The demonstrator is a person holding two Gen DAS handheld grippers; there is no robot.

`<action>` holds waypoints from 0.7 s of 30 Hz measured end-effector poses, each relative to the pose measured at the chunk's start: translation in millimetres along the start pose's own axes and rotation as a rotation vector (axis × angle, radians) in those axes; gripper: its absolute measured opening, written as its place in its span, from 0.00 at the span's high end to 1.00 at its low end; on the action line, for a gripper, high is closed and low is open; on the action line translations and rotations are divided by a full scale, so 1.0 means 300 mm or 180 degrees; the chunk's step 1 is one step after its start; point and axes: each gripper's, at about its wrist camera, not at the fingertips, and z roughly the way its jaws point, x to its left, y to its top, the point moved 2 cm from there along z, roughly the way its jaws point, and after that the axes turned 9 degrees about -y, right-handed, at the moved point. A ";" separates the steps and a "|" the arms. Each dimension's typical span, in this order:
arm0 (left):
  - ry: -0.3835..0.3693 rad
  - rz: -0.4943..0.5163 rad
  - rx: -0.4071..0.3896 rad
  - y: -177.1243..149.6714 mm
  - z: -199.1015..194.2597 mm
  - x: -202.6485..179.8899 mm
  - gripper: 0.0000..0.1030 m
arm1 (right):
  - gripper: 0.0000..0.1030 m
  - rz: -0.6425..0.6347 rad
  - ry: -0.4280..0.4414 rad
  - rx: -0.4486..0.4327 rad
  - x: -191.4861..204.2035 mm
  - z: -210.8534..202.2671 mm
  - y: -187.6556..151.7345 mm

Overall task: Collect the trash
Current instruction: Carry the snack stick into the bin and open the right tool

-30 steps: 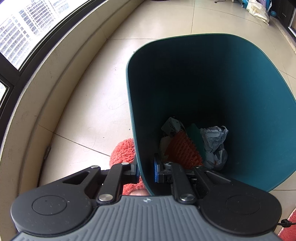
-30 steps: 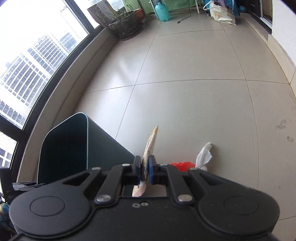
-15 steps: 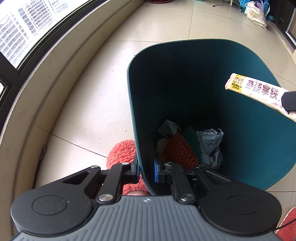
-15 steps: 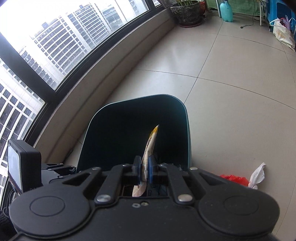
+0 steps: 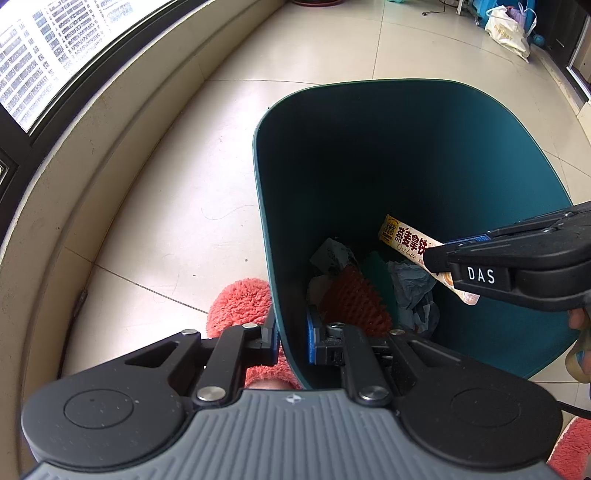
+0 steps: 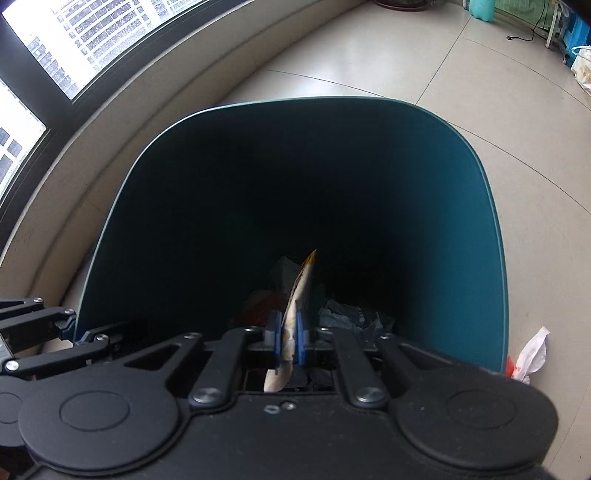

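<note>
A dark teal trash bin (image 5: 461,122) stands tilted on the tiled floor. My left gripper (image 5: 291,338) is shut on the bin's near rim, one finger inside and one outside. My right gripper (image 6: 285,339) is shut on an oat latte sachet (image 6: 301,291) and holds it inside the bin's mouth; the sachet also shows in the left wrist view (image 5: 406,240). At the bin's bottom lie a red mesh piece (image 5: 354,299), crumpled blue-grey paper (image 5: 413,291) and other scraps.
A red and white plastic scrap (image 6: 530,354) lies on the floor right of the bin (image 6: 491,229). A pink fluffy slipper (image 5: 240,306) sits by the bin's near side. A curved window ledge (image 5: 92,122) runs along the left. Bags stand far back (image 5: 506,29).
My right gripper has carried the sachet from above the bin's rim down into its mouth. The left gripper keeps its hold on the rim.
</note>
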 end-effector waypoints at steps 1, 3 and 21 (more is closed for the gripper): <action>-0.0004 0.0000 0.0001 0.000 0.000 0.001 0.87 | 0.93 0.0008 -0.0024 0.0026 -0.004 0.010 -0.001; -0.0011 -0.0003 0.0003 0.001 0.002 0.004 0.87 | 0.93 0.0049 -0.0034 0.0108 -0.014 0.027 -0.001; 0.0034 0.0020 0.0022 0.000 0.011 -0.008 0.87 | 0.66 -0.0042 0.0294 0.0102 -0.097 -0.159 -0.045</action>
